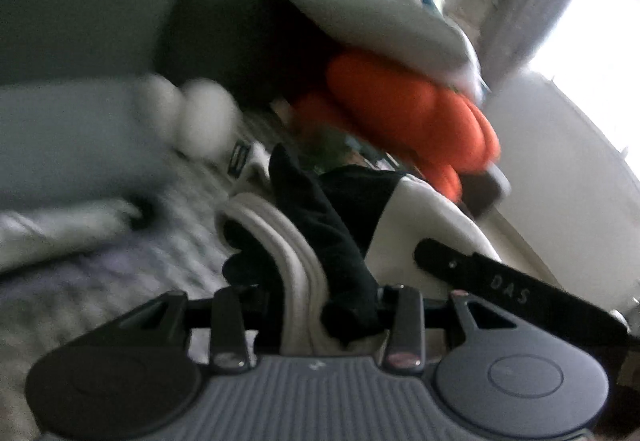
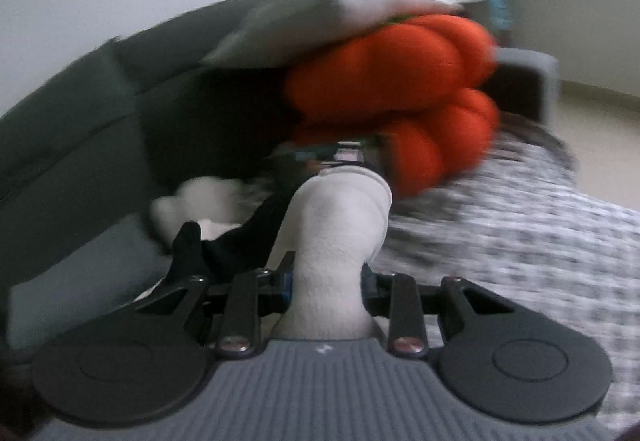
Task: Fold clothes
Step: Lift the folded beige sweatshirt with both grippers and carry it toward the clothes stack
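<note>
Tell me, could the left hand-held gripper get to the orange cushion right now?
Probably not as it stands: the left hand-held gripper is shut on the black-and-white garment, which bunches up between it and the orange cushion. It would have to let go first.

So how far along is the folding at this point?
Nothing looks folded yet. Both grippers hold one black-and-white garment: the left gripper pinches a bunched part, the right gripper a white part. It hangs crumpled over the patterned bedding, so the folding remains.
</note>
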The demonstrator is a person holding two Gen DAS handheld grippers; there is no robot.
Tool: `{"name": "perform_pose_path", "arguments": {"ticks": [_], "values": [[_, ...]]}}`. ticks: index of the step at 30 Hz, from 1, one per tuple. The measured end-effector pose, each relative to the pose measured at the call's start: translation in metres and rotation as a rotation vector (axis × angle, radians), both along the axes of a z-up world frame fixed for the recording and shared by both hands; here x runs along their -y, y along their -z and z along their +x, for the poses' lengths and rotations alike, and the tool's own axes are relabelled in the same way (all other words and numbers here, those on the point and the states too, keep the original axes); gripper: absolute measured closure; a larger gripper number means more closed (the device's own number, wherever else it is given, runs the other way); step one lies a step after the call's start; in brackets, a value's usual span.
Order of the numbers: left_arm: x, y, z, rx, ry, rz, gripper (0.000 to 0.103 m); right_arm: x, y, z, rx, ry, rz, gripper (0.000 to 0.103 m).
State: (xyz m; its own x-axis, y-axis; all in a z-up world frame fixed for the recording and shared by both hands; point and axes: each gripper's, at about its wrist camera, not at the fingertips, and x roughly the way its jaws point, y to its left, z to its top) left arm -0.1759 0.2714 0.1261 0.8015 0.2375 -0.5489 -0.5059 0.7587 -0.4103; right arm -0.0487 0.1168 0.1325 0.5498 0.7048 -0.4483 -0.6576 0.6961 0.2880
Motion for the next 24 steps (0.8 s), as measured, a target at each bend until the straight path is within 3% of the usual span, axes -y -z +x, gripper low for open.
{"name": "perform_pose_path", "arguments": {"ticks": [5,10,14,24], "values": [[-0.049,-0.032,-0.051,0.049,-0.136,0.116,0.063,-0.059,-0.017,-0.02,0.038,-0.165,0.042,0.072],[-0.091,-0.047,-0.088,0.085,-0.266,0.126,0.063,-0.12,-0.039,-0.038,0.079,-0.349,0.1,0.072],[-0.11,-0.048,-0.099,0.073,-0.346,0.166,0.063,-0.163,-0.044,-0.038,0.054,-0.437,0.117,0.072],[-0.125,-0.037,-0.108,0.063,-0.377,0.165,0.063,-0.199,-0.032,-0.029,-0.003,-0.519,0.142,0.072]]}}
